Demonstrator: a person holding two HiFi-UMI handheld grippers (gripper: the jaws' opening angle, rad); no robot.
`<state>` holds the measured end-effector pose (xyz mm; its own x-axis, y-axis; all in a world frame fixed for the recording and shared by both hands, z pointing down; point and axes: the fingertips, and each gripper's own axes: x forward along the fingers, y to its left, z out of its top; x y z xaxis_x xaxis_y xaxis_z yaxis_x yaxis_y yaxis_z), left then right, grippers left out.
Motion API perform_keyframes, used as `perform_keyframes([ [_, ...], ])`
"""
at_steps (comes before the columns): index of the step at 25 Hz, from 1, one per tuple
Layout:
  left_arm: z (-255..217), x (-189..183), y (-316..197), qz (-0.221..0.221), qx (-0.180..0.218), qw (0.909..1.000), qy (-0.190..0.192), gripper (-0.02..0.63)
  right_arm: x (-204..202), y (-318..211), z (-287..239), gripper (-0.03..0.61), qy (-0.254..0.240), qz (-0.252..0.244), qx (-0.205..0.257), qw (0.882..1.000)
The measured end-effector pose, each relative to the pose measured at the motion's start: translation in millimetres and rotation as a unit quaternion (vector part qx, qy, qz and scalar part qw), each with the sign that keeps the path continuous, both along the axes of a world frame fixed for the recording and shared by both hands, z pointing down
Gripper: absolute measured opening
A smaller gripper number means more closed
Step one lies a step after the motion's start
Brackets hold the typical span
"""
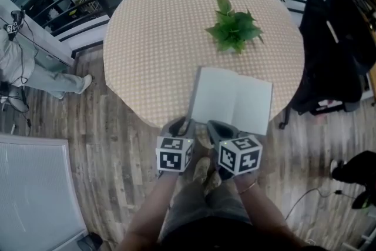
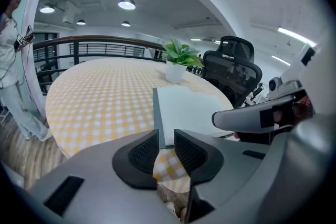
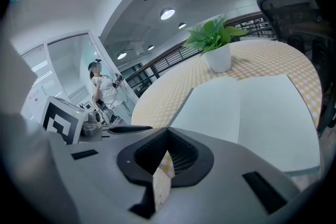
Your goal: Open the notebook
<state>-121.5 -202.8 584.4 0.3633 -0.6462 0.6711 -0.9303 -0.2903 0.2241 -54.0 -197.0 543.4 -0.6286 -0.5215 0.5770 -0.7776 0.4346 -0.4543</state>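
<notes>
Notebook (image 1: 232,100) lies spread open, blank pages up, on the round table (image 1: 153,38), at the edge nearest you. The potted plant (image 1: 234,29) stands well beyond it. Opening looks done, judging by both leaves lying flat either side of the fold.

Left gripper (image 2: 166,136): fingers apart, nothing between them but checked cloth (image 2: 94,102). The notebook's near left corner sits just past the tips, untouched as far as that view shows.

Right gripper (image 3: 167,132): fingers together at the tips, holding nothing. The open pages lie just ahead and to its right.

Step in hand, as I read it: getting clear. Back both grippers toward you and upward, not sideways, so the left tips don't catch the grey cover edge and flip a leaf shut. Mind the checked cloth overhanging below the tips; snag it and the notebook slides with it.
</notes>
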Motion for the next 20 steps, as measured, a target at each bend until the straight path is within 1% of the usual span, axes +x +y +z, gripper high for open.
perform_keyframes([
  [9, -17.7, 8.0, 1.3, 0.008, 0.020, 0.9997, 0.009, 0.083, 6.4, 1.3, -9.0, 0.011, -0.003, 0.008, 0.008, 1.000],
  [14, -40.4, 21.4, -1.4, 0.026, 0.043, 0.9987, 0.012, 0.083, 17.1, -0.8, -24.4, 0.011, -0.006, 0.019, 0.025, 0.999],
  [20, -74.8, 42.3, 0.8, 0.044, 0.071, 0.9961, 0.028, 0.083, 33.9, 2.0, -48.7, 0.011, -0.010, 0.035, 0.048, 0.998],
])
